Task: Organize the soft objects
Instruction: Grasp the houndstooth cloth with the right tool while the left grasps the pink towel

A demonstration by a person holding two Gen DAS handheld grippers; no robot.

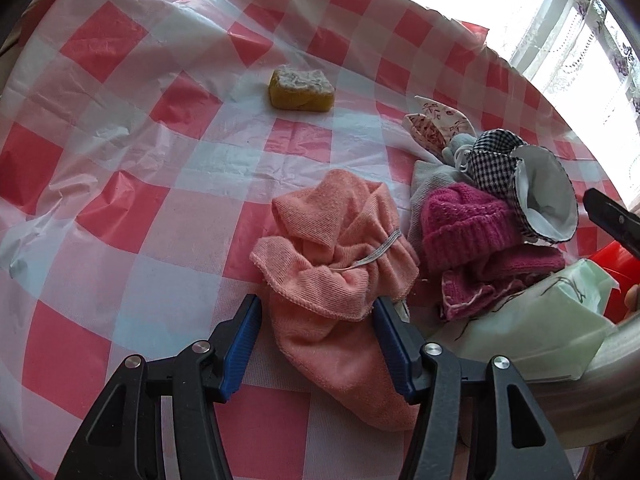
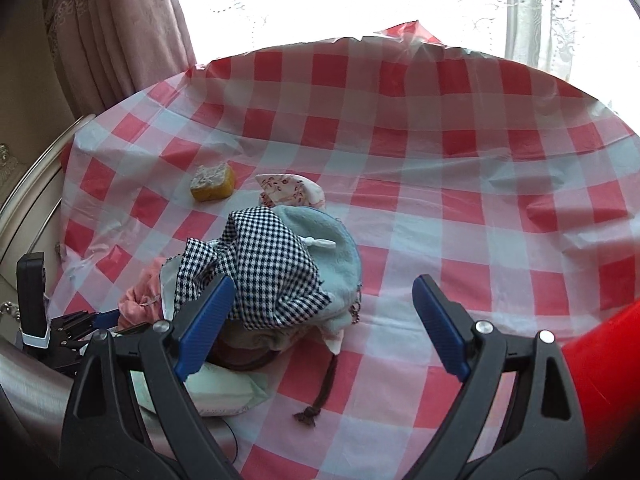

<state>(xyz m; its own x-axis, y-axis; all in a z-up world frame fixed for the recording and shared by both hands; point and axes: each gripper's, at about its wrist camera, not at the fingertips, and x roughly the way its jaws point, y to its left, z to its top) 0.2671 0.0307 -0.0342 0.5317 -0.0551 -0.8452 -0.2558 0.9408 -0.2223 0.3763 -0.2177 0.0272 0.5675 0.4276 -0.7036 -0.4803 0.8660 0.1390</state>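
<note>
- Left gripper sits low over the table with its blue pads straddling the pink towel; the jaws stand part-way apart, the right pad touching or almost touching the cloth, the left pad clear of it, so nothing is pinched yet.
- Right gripper hangs with its jaws spread wide and empty, its left finger overlapping the near edge of the pile in its own view; whether it touches the cloth I cannot tell.
- Just right of the towel lies the heap of soft things: a magenta knit hat, a pale green pouch at the near edge, a black-and-white checked cloth on top, a light blue cloth under it, and a floral cloth at the far side.
- A brown cord trails from the heap toward the near edge.
- Farther off, alone on the red-and-white tablecloth, sits a yellow sponge.
- Risks, as I judge them: closing on the towel's loose fold could lift only one layer and let the rest drag; the thin elastic loop on it may snag a pad; a low grip could pinch the slick plastic tablecloth and pull everything askew; the right gripper's near finger could topple the stacked heap.
</note>
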